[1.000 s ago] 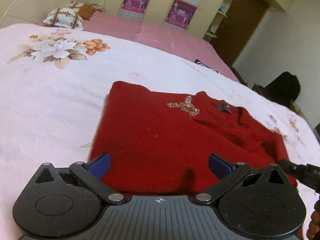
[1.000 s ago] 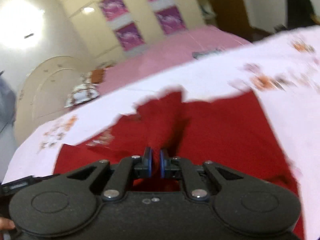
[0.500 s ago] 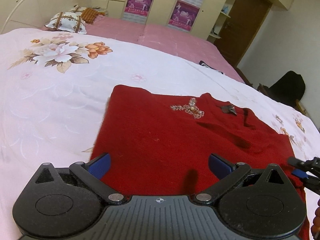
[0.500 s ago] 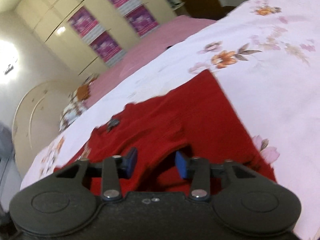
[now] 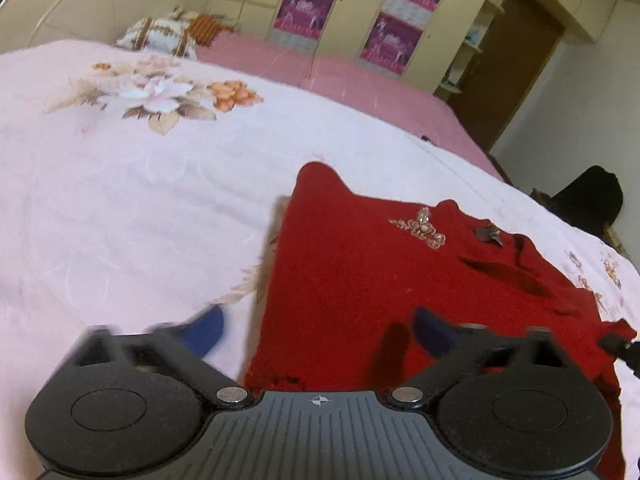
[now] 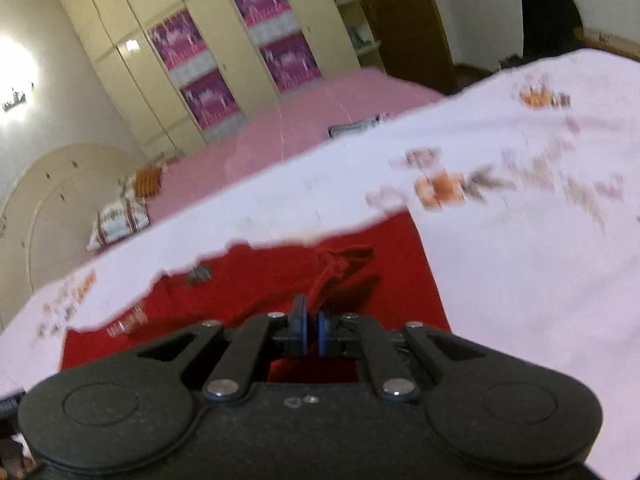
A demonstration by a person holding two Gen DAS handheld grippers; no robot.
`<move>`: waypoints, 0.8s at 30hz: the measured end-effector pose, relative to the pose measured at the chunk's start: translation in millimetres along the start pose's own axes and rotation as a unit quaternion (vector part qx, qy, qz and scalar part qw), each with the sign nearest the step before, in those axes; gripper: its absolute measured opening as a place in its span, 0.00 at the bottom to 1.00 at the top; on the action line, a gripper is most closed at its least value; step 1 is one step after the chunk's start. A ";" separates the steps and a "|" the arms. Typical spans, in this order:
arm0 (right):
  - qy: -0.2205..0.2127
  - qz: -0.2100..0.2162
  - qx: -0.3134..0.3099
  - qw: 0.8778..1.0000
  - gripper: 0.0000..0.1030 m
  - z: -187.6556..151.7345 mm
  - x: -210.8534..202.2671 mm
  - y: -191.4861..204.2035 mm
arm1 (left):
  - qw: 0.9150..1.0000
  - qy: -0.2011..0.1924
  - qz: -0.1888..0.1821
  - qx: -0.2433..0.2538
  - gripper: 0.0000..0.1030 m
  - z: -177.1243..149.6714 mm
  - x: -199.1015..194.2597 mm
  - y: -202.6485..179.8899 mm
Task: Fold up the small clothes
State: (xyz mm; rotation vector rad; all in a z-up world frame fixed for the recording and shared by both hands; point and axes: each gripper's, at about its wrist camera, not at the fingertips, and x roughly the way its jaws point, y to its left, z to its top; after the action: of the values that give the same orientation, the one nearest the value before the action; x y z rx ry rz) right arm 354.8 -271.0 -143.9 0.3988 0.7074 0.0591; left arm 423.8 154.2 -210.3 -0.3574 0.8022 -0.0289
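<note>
On the far left, the flowered bedspread (image 5: 120,208) is lying bare and pale, and the left gripper (image 5: 316,332) is hanging low over it at the near left corner of the red sweater (image 5: 400,288). Its jaws are closing from wide apart: one blue pad is sitting over the bedspread just outside the sweater's left edge, the other over the knit, so the edge is lying between them but the pads are not yet pressing on it. The sweater itself is lying mostly flat across the middle of the bed, its beaded flower trim (image 5: 420,228) facing up near the far side. Further right, the right gripper (image 6: 310,330) is standing with its fingers together, and a ridge of red cloth is rising in front of them; it is apparently pinching a fold of the sweater, though the contact point is hard to see. The main risk is on the left: closing this close to the edge, the pads may catch the bedspread along with the knit, or slip off and take only one layer. If the right hand is lifting while the left side is loose, the sweater may drag and skew instead of folding squarely.
</note>
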 end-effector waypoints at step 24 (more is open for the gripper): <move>-0.016 -0.040 -0.091 0.995 0.24 7.6 6.8 25.0 | 0.999 -0.020 0.039 0.009 0.74 47.2 41.5 -10.5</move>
State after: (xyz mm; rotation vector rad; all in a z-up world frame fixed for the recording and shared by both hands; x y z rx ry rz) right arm 366.8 -249.2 -133.4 0.1957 0.6794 0.0419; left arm 487.3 151.9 -205.8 -0.3081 0.7758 0.0430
